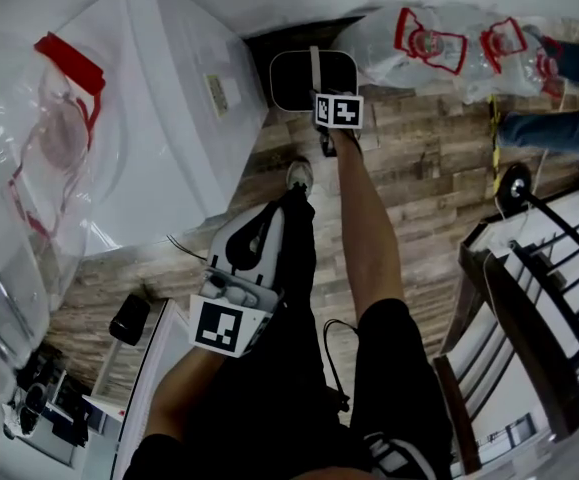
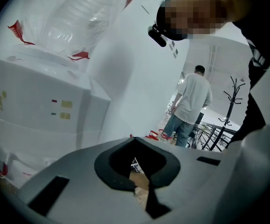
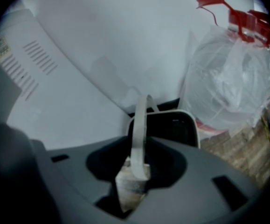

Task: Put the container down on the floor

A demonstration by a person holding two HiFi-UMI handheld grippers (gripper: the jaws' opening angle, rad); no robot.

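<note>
The container (image 1: 287, 80) is a black bin with a white rim and a pale strap handle (image 1: 314, 66). It stands on the wood floor by the wall, between the dispenser and the bagged bottles. My right gripper (image 1: 321, 93) reaches down over it. In the right gripper view the handle (image 3: 139, 134) rises between the jaws of the right gripper (image 3: 132, 181), with floor showing in a gap beside it, so the jaws are open around it. The bin's rim (image 3: 190, 125) lies just beyond. My left gripper (image 1: 259, 230) hangs by my leg, and in its own view the left gripper (image 2: 141, 185) stands slightly open and empty.
A white water dispenser (image 1: 159, 118) stands left of the container, with a bagged bottle (image 1: 49, 148) on top. Bagged water bottles (image 1: 439, 43) lie right of it. A metal rack (image 1: 549, 298) is at the right. A person (image 2: 190, 106) stands farther off by a coat stand (image 2: 232, 101).
</note>
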